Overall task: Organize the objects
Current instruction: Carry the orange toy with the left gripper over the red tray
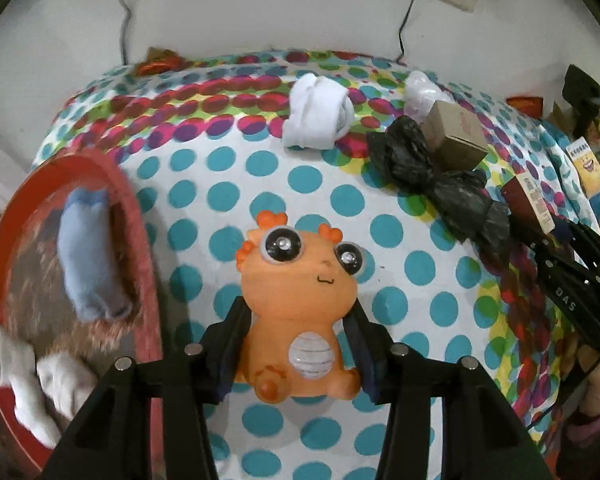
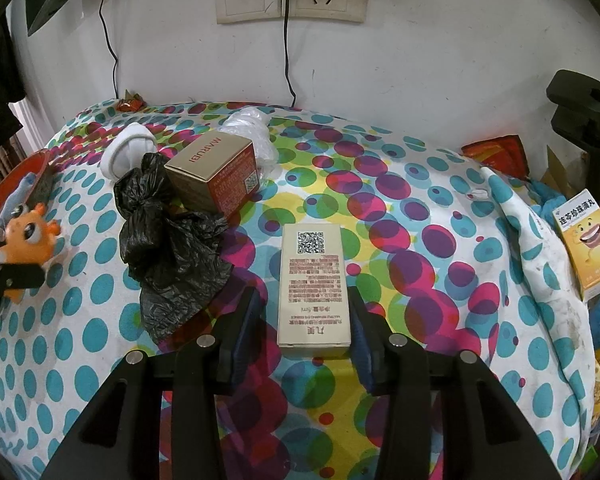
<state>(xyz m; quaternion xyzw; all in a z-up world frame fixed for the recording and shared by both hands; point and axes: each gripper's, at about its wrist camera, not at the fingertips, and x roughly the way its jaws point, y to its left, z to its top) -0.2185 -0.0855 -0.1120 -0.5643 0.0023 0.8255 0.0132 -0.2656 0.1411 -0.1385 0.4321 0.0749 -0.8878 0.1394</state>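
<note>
An orange big-eyed toy (image 1: pixel 300 292) is held upright over the spotted cloth (image 1: pixel 204 200), and my left gripper (image 1: pixel 296 308) is shut on its sides. The toy (image 2: pixel 24 236) and that gripper (image 2: pixel 4 280) also show at the left edge of the right wrist view. A tall beige box with a QR code (image 2: pixel 312 284) lies on the cloth between the fingers of my right gripper (image 2: pixel 303 294). Cloth shows between the box and the left finger, so the jaws stand open around it.
A red tray (image 1: pixel 140 240) at the left holds a blue sock (image 1: pixel 86 256) and white socks (image 1: pixel 28 364). A rolled white sock (image 1: pixel 318 114), a black plastic bag (image 2: pixel 168 240), a brown carton (image 2: pixel 216 172) and a white bag (image 2: pixel 252 128) lie toward the wall. A yellow medicine box (image 2: pixel 584 240) stands at the right.
</note>
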